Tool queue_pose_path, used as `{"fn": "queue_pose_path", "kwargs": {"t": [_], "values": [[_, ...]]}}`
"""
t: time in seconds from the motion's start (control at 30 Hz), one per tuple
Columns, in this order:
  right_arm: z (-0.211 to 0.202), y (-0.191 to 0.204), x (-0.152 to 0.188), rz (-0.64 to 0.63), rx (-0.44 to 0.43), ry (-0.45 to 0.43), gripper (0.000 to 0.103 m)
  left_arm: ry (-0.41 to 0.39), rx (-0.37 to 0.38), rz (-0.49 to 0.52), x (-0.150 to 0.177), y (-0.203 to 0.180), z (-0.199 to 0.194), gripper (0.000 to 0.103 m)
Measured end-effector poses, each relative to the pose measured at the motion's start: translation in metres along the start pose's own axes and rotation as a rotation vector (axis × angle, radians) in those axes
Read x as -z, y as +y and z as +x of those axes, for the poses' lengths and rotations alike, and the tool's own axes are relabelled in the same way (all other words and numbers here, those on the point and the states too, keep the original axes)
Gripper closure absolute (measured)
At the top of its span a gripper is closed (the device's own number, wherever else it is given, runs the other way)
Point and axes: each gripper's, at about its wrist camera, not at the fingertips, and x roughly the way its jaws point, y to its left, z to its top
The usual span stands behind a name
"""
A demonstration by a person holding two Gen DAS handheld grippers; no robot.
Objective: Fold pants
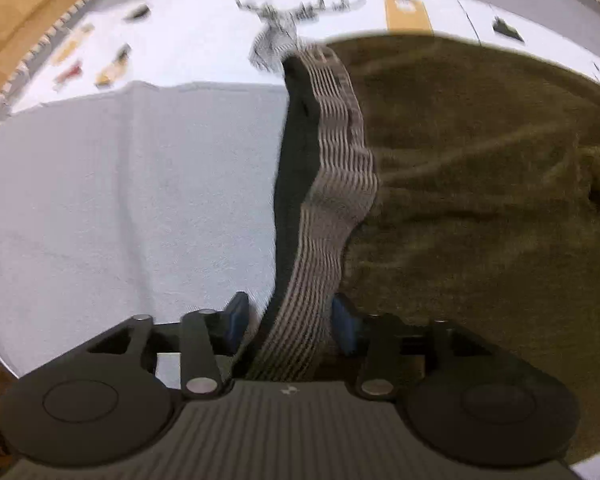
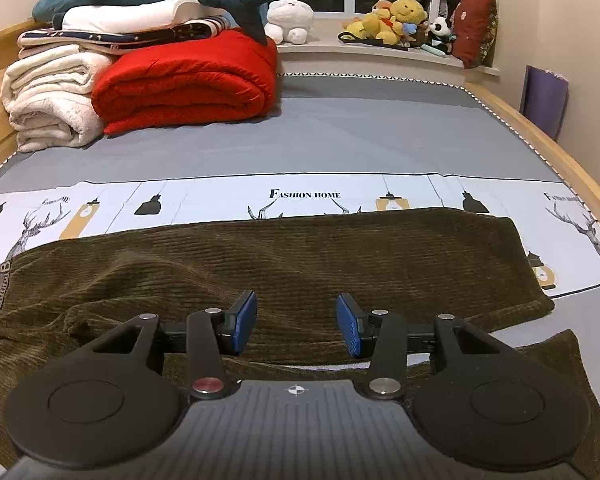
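The pants [image 2: 280, 264] lie flat on the bed [image 2: 340, 132], waistband [image 1: 332, 208] between the spread left tongs [image 1: 290, 320], right tongs [image 2: 296, 320] spread above the cloth (empty), so pinch the band squarely before lifting.

Left tool [image 1: 288, 322]: pointed steeply down, blue pads [image 1: 236, 316] apart, striped waistband [image 1: 332, 184] passing between them; contact with pads not discernible. Right tool [image 2: 297, 323]: tilted moderately downward, blue pads [image 2: 350, 330] parted, gap empty, hovering above olive corduroy pants [image 2: 300, 260].
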Motion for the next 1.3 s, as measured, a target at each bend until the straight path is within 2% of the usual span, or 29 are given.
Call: {"fn": "queue_pose_path", "kwargs": {"t": [0.07,0.13,0.2,0.27,0.33,0.4,0.47,0.57,0.63,0.67,0.77,0.9,0.97,1.0,1.07,1.13,1.17,1.2,1.3], "values": [[0.0,-0.001,0.001,-0.006,0.005,0.001,0.056,-0.085,-0.001,0.025,-0.005,-0.008,-0.015,0.052],[-0.001,-0.003,0.001,-0.005,0.009,0.001,0.056,-0.155,0.049,0.061,-0.008,-0.019,-0.029,0.052],[-0.001,-0.007,0.001,0.0,0.014,0.002,0.056,-0.166,0.106,0.081,-0.008,-0.028,-0.03,0.053],[0.0,-0.009,0.002,0.003,0.021,0.005,0.056,-0.084,0.132,0.091,-0.006,-0.037,-0.015,0.053],[0.001,-0.01,0.002,0.005,0.026,0.007,0.056,0.078,0.13,0.104,0.0,-0.043,0.011,0.053],[0.001,-0.012,0.002,0.006,0.026,0.006,0.056,0.054,0.103,0.117,-0.001,-0.048,0.006,0.052],[0.001,-0.013,0.001,0.008,0.026,0.003,0.056,-0.011,0.097,0.125,-0.008,-0.054,-0.011,0.052],[0.001,-0.016,-0.002,0.022,0.024,-0.011,0.056,-0.083,0.143,0.062,-0.025,-0.057,-0.039,0.052],[0.001,-0.018,-0.004,0.041,0.025,-0.018,0.056,-0.119,0.199,0.019,-0.043,-0.056,-0.06,0.052],[0.002,-0.019,-0.006,0.052,0.026,-0.02,0.056,-0.136,0.227,0.0,-0.055,-0.055,-0.07,0.055],[0.004,-0.019,-0.009,0.077,0.021,-0.035,0.056,-0.195,0.294,-0.024,-0.096,-0.052,-0.096,0.09],[0.005,-0.018,-0.016,0.091,0.02,-0.066,0.06,-0.273,0.307,0.02,-0.145,-0.065,-0.102,0.091],[0.004,-0.019,-0.018,0.111,0.019,-0.086,0.075,-0.29,0.304,0.019,-0.161,-0.071,-0.083,0.09],[0.005,-0.02,-0.02,0.121,0.018,-0.092,0.077,-0.284,0.304,0.014,-0.166,-0.073,-0.068,0.088],[0.007,-0.022,-0.022,0.136,0.022,-0.098,0.077,-0.219,0.283,0.014,-0.179,-0.075,-0.031,0.086],[0.011,-0.022,-0.023,0.14,0.019,-0.088,0.077,-0.135,0.268,-0.014,-0.192,-0.075,0.001,0.072],[0.013,-0.022,-0.023,0.139,0.017,-0.078,0.077,-0.134,0.275,-0.018,-0.195,-0.074,0.011,0.05],[0.016,-0.022,-0.024,0.137,0.015,-0.068,0.077,-0.135,0.265,-0.009,-0.194,-0.073,0.018,0.038],[0.023,-0.021,-0.025,0.126,0.023,-0.054,0.077,-0.133,0.172,0.05,-0.199,-0.077,0.039,0.026]]}}
